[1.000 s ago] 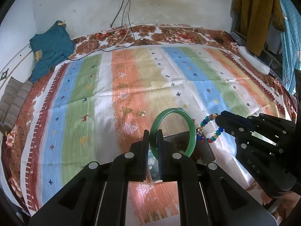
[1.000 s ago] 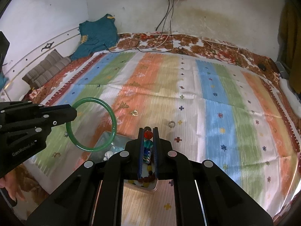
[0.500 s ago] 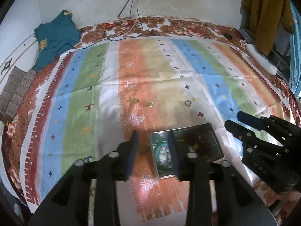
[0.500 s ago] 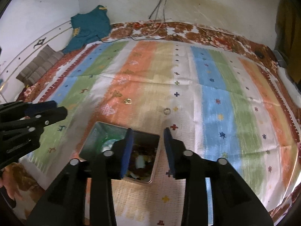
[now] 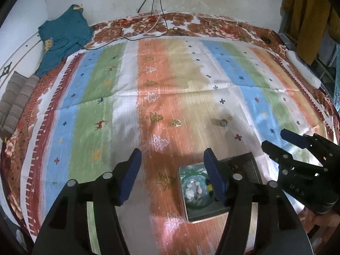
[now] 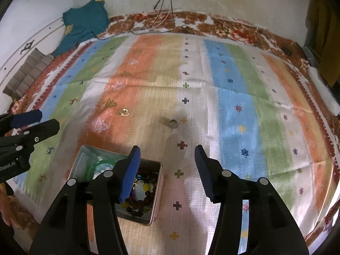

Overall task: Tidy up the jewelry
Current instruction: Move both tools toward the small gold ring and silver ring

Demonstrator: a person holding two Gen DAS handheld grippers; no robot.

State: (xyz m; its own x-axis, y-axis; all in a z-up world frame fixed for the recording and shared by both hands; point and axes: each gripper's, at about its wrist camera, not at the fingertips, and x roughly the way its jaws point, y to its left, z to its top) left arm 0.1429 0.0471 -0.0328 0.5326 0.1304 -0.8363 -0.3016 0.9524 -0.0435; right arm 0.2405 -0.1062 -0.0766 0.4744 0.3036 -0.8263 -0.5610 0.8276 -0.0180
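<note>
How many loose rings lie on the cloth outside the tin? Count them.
2: a gold ring on the orange stripe, a silver ring right of it on the pale stripe. The grippers may hide others.

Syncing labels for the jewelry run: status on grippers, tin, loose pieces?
Left gripper, right gripper: both open, fingers just spread, empty. Tin holds green bangle and beads. Gold ring, silver ring loose on cloth, unobstructed.

Teal garment [image 5: 63,36] at wall, striped cushions [image 5: 14,99] beside it, cables [image 5: 153,6] hanging, mustard cloth [image 5: 306,17] right
</note>
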